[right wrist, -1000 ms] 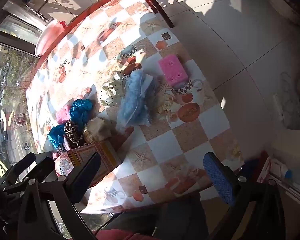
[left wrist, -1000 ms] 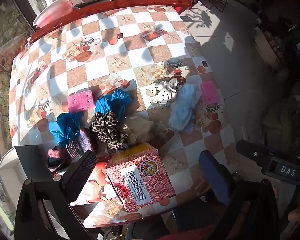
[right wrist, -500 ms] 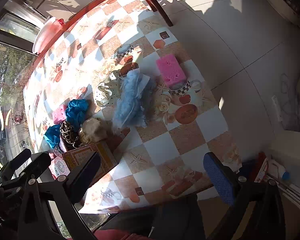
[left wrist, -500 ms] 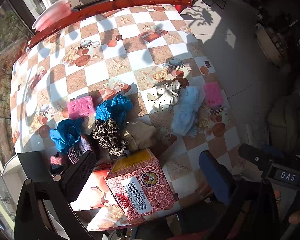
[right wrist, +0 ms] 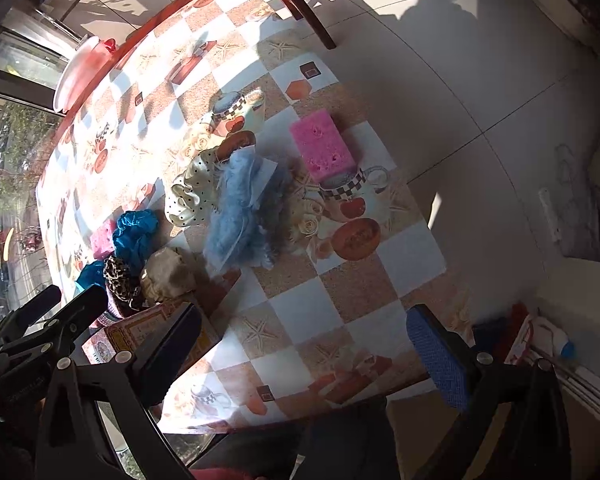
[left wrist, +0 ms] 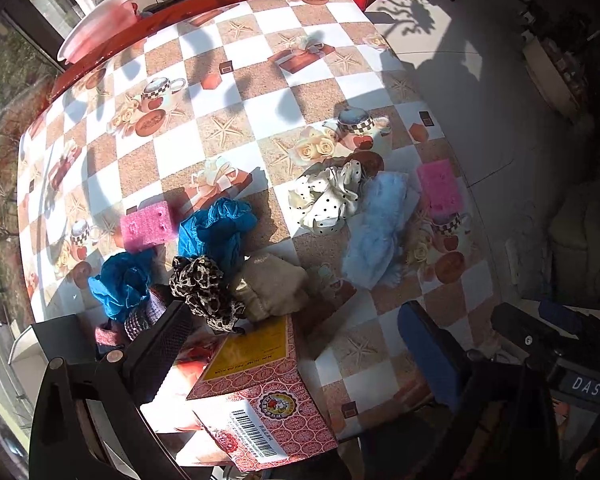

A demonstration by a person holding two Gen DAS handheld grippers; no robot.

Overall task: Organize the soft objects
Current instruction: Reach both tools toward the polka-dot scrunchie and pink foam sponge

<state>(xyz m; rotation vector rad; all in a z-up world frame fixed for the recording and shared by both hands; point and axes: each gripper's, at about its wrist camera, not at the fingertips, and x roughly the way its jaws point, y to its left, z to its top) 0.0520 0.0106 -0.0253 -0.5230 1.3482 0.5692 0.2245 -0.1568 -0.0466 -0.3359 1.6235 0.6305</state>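
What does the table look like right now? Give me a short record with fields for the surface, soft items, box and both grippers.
surface: table with checkered printed cloth
soft items: two pink sponges, two blue scrunchies, leopard scrunchie, polka-dot cloth, light blue fluffy piece, beige bundle
box: red patterned box, near table edge
left gripper: open, above the box, holding nothing
right gripper: open, holding nothing
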